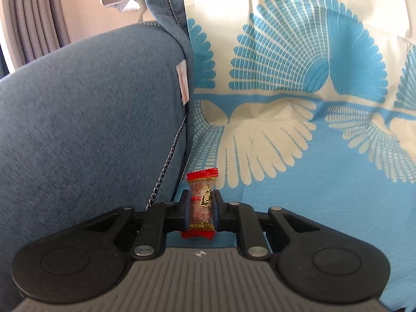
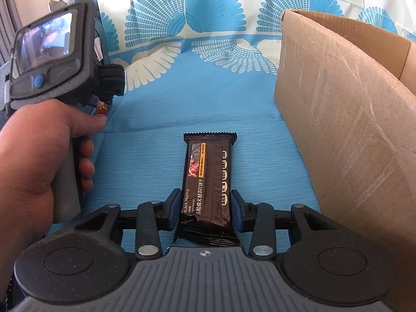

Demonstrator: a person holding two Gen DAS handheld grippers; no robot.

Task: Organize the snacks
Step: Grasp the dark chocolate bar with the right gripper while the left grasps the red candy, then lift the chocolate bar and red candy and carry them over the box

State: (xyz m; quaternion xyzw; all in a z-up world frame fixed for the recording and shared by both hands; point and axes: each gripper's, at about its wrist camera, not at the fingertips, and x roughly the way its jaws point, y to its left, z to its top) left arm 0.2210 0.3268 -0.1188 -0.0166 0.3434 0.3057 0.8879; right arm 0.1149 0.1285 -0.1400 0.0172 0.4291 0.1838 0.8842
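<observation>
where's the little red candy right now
The red-wrapped candy is clamped between the left tongs, in the left wrist view, just right of the blue cushion and above the blue patterned cloth.

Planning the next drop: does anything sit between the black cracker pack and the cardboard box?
Nothing visible does. The cracker pack, clamped in the right gripper, has only bare blue cloth between it and the box on its right.

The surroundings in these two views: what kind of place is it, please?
Probably a living room at home: a blue fabric sofa cushion, a fan-patterned blue cloth spread over the seat, and grey curtains behind.
</observation>
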